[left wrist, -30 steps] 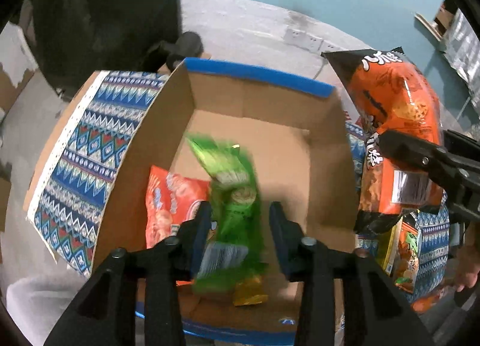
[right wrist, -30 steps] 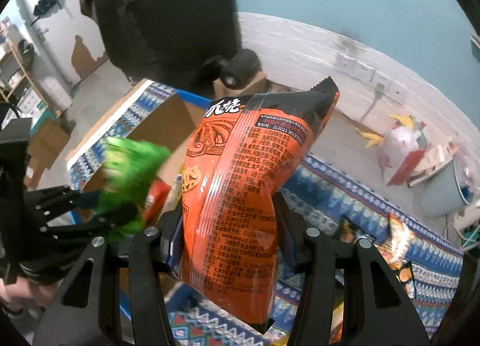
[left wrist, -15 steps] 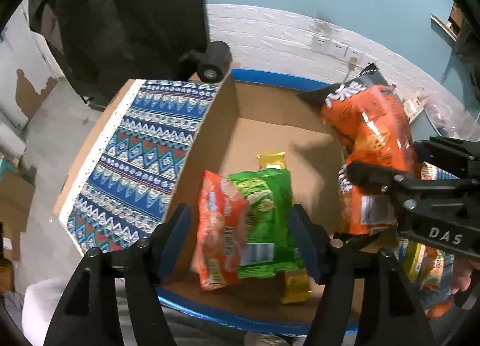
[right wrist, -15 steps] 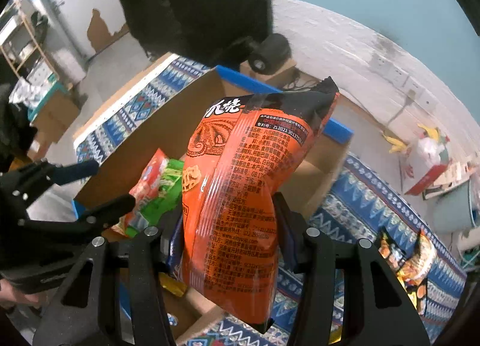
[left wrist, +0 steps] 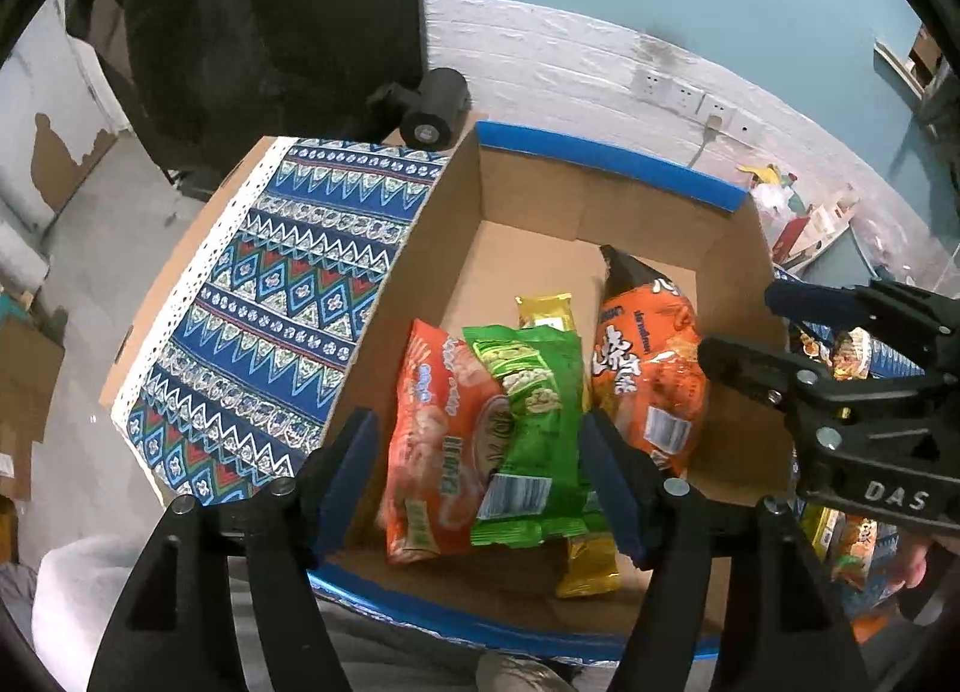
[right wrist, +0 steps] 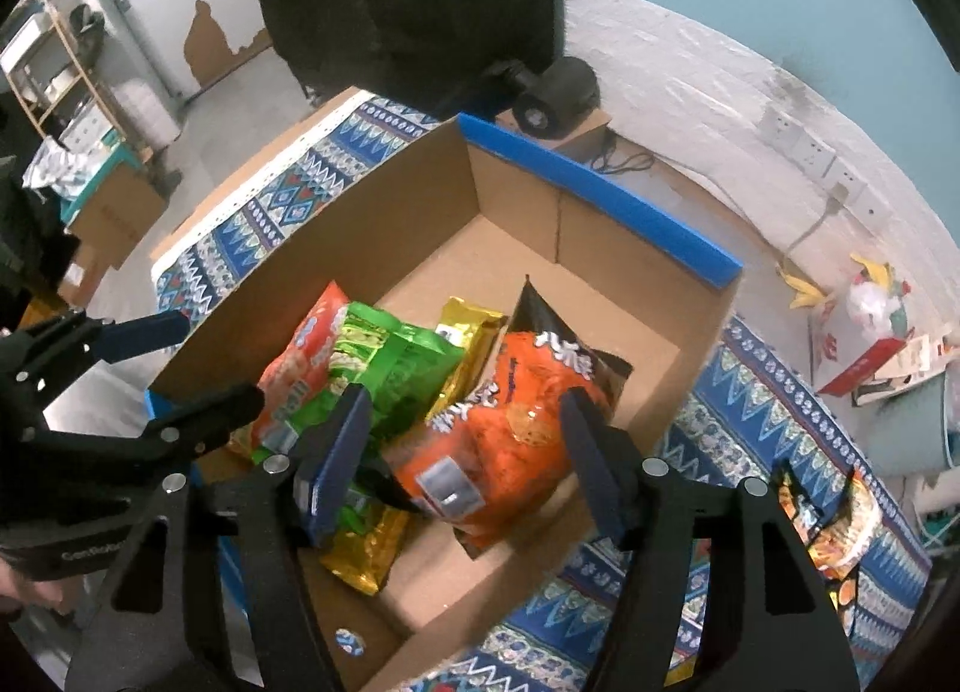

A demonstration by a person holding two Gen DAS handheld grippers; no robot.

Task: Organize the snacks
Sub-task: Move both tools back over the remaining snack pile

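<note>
**Dropping two bags into the box**

Hovering over the cardboard box [left wrist: 420,272], both my tongs have just let go. A second ago my left tongs [left wrist: 480,476] pinched the green bag [left wrist: 528,428]; their jaws have just been opening and now stand spread, with nothing pressed between them. That bag lies on the box floor, overlapping the red-orange bag [left wrist: 432,452] on its left and covering most of a gold packet [left wrist: 591,563] beneath.

My right tongs [right wrist: 462,446] were clamped on the big orange bag [right wrist: 516,422] half a second ago, holding it upright above the box. Their jaws have just been opening too, and the bag now rests inside the box, tilted, its black top pointing toward the far wall, just beside the green one. The pads stand on either side of it without pressing.

So four snacks are now in the box, grouped toward my side of it. More bags [right wrist: 840,536] lie on the patterned cloth [right wrist: 780,392] to the right of the box, so I judge the job unfinished: next I should lift clear and reach for those.
</note>
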